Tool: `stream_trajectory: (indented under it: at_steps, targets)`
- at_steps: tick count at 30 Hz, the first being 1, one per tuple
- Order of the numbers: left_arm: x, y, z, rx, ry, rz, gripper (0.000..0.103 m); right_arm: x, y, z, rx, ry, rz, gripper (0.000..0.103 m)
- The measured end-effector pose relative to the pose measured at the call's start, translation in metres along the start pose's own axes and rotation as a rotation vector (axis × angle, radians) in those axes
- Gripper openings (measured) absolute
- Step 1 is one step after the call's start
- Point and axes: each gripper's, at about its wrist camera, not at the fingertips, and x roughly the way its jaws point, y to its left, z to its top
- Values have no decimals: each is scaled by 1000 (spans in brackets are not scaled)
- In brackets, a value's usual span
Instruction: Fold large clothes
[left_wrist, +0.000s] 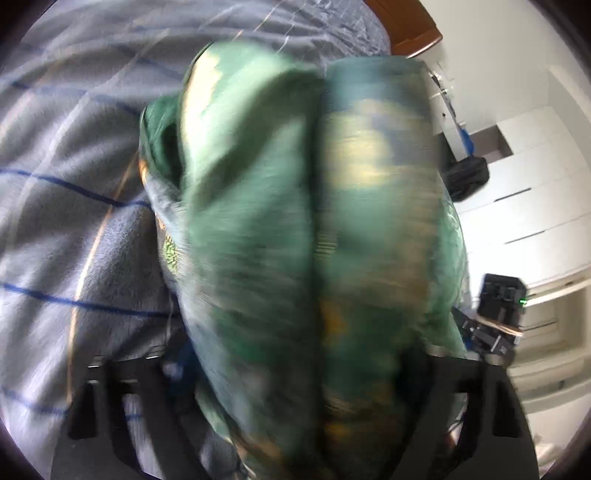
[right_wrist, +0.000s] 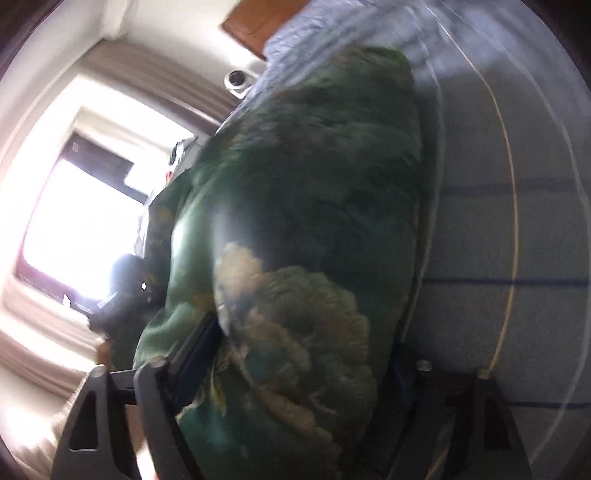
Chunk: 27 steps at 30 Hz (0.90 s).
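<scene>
A large green garment (left_wrist: 295, 229) with gold and cream floral print hangs bunched from my left gripper (left_wrist: 314, 369), which is shut on it; the cloth hides the fingertips. In the right wrist view the same green garment (right_wrist: 303, 240) fills the middle and my right gripper (right_wrist: 295, 387) is shut on it, one finger (right_wrist: 192, 350) showing at the cloth's left edge. The garment is lifted above the bed and the picture is blurred by motion.
A grey bedspread (left_wrist: 74, 184) with blue and orange stripes lies under the garment, also in the right wrist view (right_wrist: 498, 258). A brown headboard (left_wrist: 406, 26) is at the far end. White cabinets (left_wrist: 535, 177) stand right; a bright window (right_wrist: 81, 229) is left.
</scene>
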Motion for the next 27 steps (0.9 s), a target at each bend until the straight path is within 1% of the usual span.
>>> stream_trajectory:
  at_steps: [1, 2, 3, 4, 6, 7, 10, 13, 15, 16, 17, 18, 19, 20, 21, 22, 23, 24, 25, 26, 27]
  targets:
    - [-8, -11, -2, 26, -20, 31, 66, -8, 10, -2, -37, -20, 1, 68]
    - [-15, -22, -4, 53, -35, 51, 58, -16, 19, -2, -66, -37, 8, 67]
    - [-22, -33, -5, 80, -49, 65, 55, -23, 26, -3, -88, -51, 17, 66]
    - [-31, -47, -5, 109, -65, 67, 54, -32, 33, -1, -113, -70, 32, 66]
    - [-42, -63, -1, 137, -84, 49, 54, -53, 44, 6, -152, -122, 57, 66]
    - [-46, -73, 3, 150, -98, 41, 54, -61, 43, 13, -160, -142, 65, 66]
    - [-45, -97, 32, 179, -138, 18, 54, -81, 35, 41, -188, -187, 68, 66]
    - [-22, -117, 78, 205, -156, 29, 54, -85, 11, 78, -191, -201, 47, 66]
    - [-2, -122, 102, 212, -157, 40, 54, -81, -11, 100, -167, -192, 48, 66]
    - [14, -122, 118, 206, -146, 46, 54, -75, -21, 109, -156, -187, 39, 66]
    - [24, -118, 125, 200, -139, 50, 55, -67, -37, 118, -134, -173, 33, 66]
    - [37, -116, 132, 196, -131, 62, 55, -59, -44, 129, -112, -158, 34, 66]
    - [56, -110, 139, 189, -110, 81, 55, -48, -57, 135, -87, -141, 26, 66]
    - [67, -101, 139, 182, -93, 96, 59, -36, -74, 136, -51, -114, 15, 66]
    - [76, -97, 142, 171, -88, 112, 67, -27, -86, 141, -19, -95, 11, 67]
    - [83, -86, 141, 148, -104, 96, 71, -20, -101, 137, 32, -86, 22, 69]
    - [83, -80, 140, 123, -118, 64, 81, -19, -112, 133, 77, -95, 53, 76]
    - [82, -74, 138, 98, -130, 37, 93, -20, -117, 130, 102, -108, 74, 78]
    - [77, -70, 134, 81, -146, 34, 98, -24, -118, 125, 114, -130, 79, 82]
    - [73, -71, 131, 92, -161, 43, 100, -29, -115, 124, 109, -142, 61, 83]
    - [67, -77, 127, 120, -175, 58, 100, -34, -110, 122, 99, -147, 32, 83]
